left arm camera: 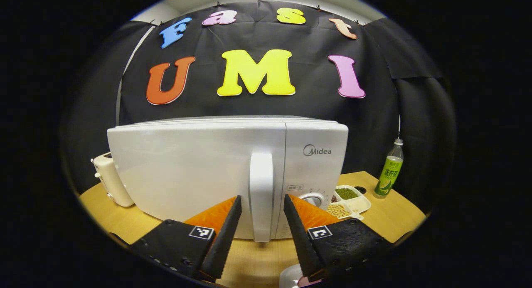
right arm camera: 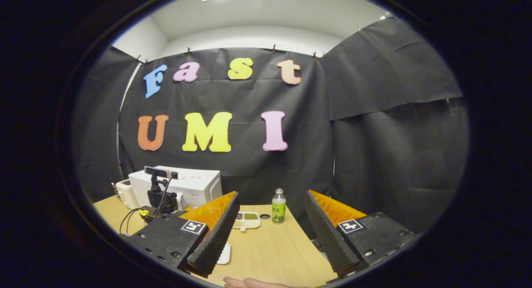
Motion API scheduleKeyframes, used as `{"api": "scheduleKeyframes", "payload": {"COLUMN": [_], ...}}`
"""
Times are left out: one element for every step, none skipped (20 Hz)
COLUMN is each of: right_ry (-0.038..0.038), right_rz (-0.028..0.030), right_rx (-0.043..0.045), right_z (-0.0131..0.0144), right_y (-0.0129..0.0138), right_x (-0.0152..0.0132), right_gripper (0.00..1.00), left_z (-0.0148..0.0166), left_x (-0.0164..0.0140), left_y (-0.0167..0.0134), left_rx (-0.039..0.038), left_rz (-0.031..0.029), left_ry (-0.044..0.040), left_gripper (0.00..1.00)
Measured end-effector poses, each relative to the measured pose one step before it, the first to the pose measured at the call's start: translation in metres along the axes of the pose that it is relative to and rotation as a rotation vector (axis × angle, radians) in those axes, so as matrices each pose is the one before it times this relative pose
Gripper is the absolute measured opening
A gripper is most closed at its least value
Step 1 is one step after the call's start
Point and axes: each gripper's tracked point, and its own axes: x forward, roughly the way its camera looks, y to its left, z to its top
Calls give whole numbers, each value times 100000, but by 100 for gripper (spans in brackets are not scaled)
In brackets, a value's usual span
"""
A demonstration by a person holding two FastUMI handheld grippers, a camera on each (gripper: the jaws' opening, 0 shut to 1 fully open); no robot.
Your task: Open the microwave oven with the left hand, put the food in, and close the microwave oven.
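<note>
Left gripper view: left gripper (left arm camera: pixel 262 205) gapes astride the microwave (left arm camera: pixel 199 171) handle (left arm camera: pixel 261 196), whose base hides the closed door's bottom edge.

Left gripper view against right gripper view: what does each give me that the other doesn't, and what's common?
Left gripper view: the open left tool straddling the door handle of the shut microwave, with gaps on both sides; a dial beside it.
Right gripper view: the open right tool, empty above the table; a camera rig before the microwave; a hand at the bottom edge.
Both: microwave, green bottle, bean tray, cream appliance.
</note>
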Motion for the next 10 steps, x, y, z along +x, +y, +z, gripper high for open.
{"api": "scheduleKeyframes", "payload": {"right_ry": [759,720,807,1074,1217,1143,1082,937,816,478], "right_rz": [-22,227,198,105,-55,-9,34,132,103,-73], "right_rx": [-413,-288,-316,-404,-170,307,602,768,858,769], "right_z": [-535,-397,-541,-477,-655,-431,-425,-312,-325,-104], "right_y": [-13,34,61,38,1,43,31,23,26,-83], "right_x": [300,166,236,256,236,251,173,166,15,64], "right_gripper": [100,100,100,91,100,100,100,100,100,100], "left_z": [-249,133,13,248,-179,95,-130,-163,29,85], "left_x": [557,-241,-193,-402,506,-12,-53,276,-294,-344], "left_y": [-576,-181,78,198,90,-54,91,39,-143,27], "left_rx": [-2202,-1614,-1040,412,79,1963,652,-596,284,147], "left_rz": [-2333,-359,-398,1751,919,196,-242,-628,-789,-337], "left_ry": [-1203,-995,-120,-1241,-110,-375,363,138,465,-396], "left_gripper": [61,54,51,48,40,22,22,22,14,14]}}
